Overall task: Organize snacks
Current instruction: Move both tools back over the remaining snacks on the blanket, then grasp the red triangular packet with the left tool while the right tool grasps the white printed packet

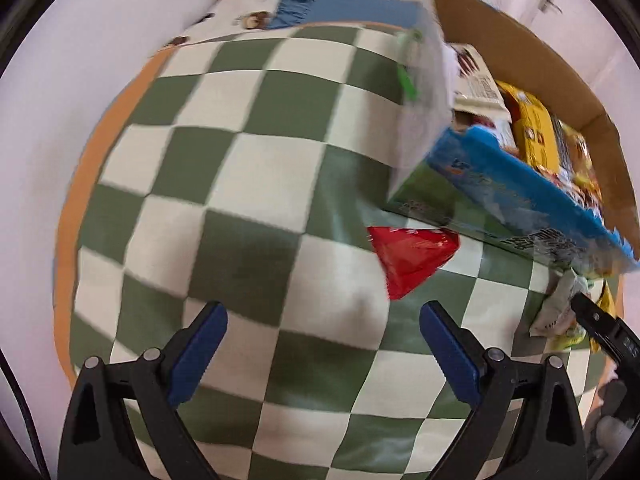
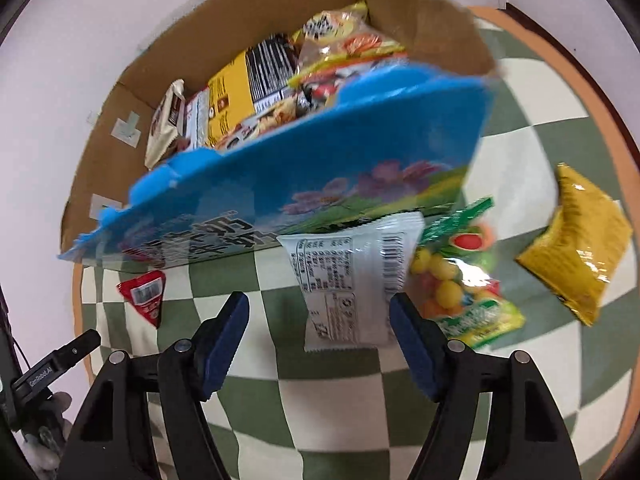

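Two grippers hang over the checkered cloth (image 1: pixel 256 184), both with jaws apart and nothing between the pads. My left gripper (image 1: pixel 324 344) has a red packet (image 1: pixel 408 260) at one o'clock. My right gripper (image 2: pixel 320 332) has a white packet (image 2: pixel 352 280) at twelve, flat on the cloth; a cardboard box (image 2: pixel 132 136) of snacks sits beyond it.

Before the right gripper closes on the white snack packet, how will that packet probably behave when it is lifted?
The white packet looks like a thin, flat, sealed film, so it is probably light and may bend or droop. Its glossy wrapper could slip between the blue pads. It should not roll.
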Demonstrator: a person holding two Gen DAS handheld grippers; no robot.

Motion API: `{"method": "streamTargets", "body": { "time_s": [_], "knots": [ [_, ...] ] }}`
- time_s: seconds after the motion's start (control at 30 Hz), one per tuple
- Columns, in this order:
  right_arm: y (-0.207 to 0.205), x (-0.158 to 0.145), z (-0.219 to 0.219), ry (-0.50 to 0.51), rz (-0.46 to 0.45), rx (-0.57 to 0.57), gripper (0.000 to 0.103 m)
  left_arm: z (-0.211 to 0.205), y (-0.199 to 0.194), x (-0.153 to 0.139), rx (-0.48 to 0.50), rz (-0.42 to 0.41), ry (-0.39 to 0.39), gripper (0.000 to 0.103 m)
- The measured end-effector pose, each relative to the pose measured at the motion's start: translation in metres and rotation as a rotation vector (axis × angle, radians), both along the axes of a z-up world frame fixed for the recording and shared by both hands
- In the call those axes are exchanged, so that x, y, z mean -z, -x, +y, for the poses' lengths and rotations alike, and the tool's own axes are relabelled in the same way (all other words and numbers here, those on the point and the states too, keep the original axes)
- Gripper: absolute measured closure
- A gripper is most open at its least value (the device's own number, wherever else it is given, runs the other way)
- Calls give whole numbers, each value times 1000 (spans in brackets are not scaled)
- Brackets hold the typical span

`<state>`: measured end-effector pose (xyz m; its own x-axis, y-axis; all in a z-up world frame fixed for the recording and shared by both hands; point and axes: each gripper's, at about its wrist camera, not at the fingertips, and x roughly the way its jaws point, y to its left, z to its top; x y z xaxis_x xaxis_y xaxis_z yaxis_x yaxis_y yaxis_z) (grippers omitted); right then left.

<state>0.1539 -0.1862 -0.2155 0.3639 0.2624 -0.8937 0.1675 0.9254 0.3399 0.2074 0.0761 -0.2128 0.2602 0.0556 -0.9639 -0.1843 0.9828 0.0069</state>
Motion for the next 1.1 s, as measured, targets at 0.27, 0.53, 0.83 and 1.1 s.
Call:
{"method": "streamTargets", "body": {
  "time_s": [0.27,0.53,0.83,1.1],
  "knots": [
    [-20,14,18,75,20,10,22,-48,-47,37,225,38,17,4],
    [-26,21,40,170,18,-17,21,-53,-61,56,229,39,20,42],
    [-22,21,47,210,0,-13,56,-61,-34,51,234,46,27,45],
    [-8,8,57,156,-18,-45,66,-74,19,42,272,78,68,45]
  ]
}}
